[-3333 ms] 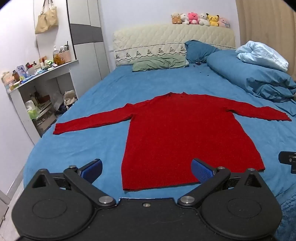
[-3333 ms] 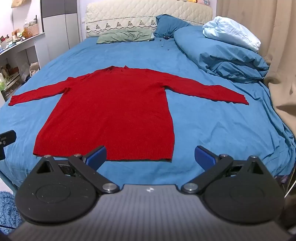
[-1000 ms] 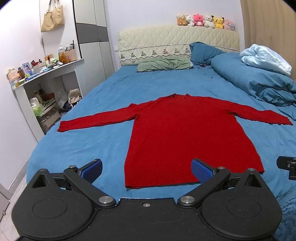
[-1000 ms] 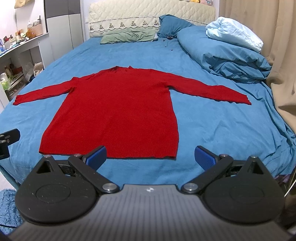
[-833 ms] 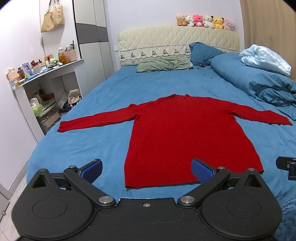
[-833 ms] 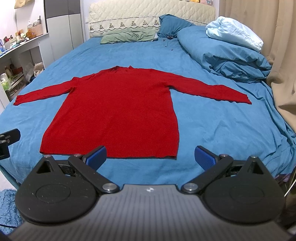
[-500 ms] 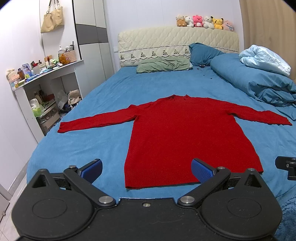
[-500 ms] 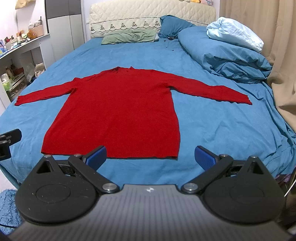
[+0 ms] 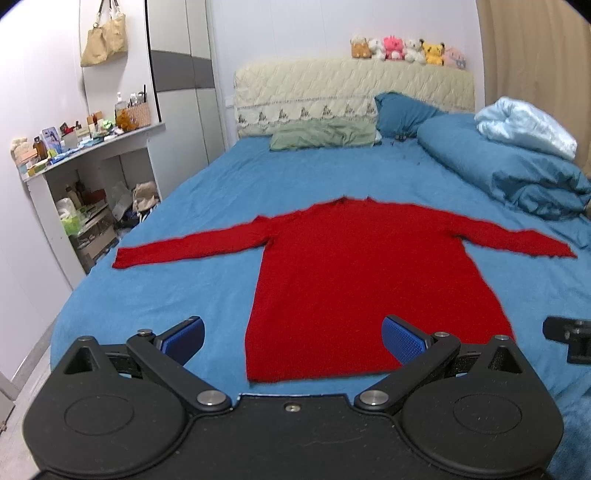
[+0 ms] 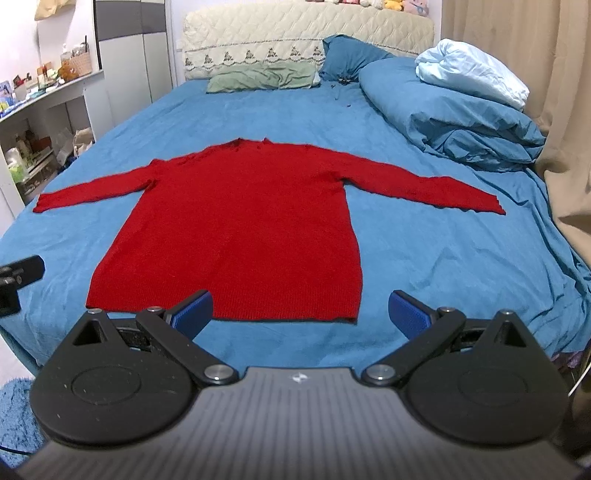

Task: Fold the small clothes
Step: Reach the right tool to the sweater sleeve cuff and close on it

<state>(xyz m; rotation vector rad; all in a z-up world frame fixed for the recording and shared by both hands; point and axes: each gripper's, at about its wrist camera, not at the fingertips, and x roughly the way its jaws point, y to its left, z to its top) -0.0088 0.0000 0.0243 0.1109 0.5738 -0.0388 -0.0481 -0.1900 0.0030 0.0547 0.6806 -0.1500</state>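
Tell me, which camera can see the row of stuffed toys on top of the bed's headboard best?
The left wrist view. There the whole row of stuffed toys sits in plain sight along the headboard, colours easy to tell. In the right wrist view only their lower parts peek in at the top edge; the rest is cut off.

a blue bedsheet covers the bed, with a quilted cream headboard at the far end. a row of plush toys sits atop it. a green pillow lies beside a blue pillow. on the right, a blue duvet is heaped, a pale blue blanket on top. left, a cluttered white shelf; a beige bag hangs above.
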